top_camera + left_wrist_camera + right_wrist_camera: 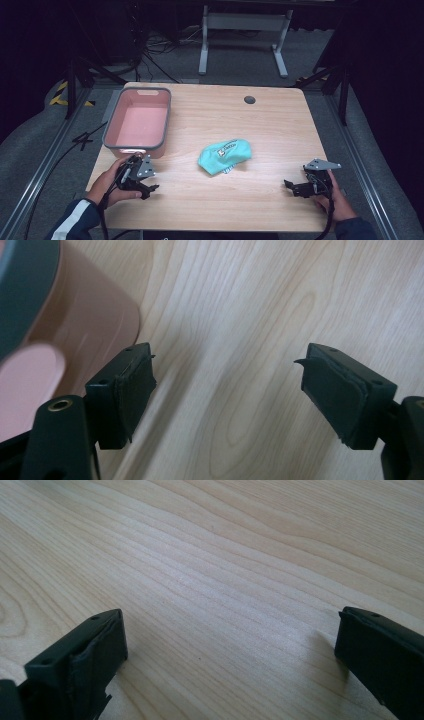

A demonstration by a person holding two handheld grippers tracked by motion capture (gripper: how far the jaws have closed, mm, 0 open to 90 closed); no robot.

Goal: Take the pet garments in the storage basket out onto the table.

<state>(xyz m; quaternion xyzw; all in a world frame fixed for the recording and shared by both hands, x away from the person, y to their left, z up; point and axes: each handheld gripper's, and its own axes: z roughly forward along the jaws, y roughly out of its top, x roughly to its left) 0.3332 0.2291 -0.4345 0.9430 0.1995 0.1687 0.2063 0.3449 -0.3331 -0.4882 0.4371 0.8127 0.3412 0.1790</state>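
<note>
High view: crumpled teal cloth [224, 156] mid-table | left gripper [146, 188] jaws apart beside pink plastic bin [138, 121] | right gripper [291, 186] jaws apart, empty

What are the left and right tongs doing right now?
Left tongs: open, holding nothing.
Right tongs: open, holding nothing.
</note>
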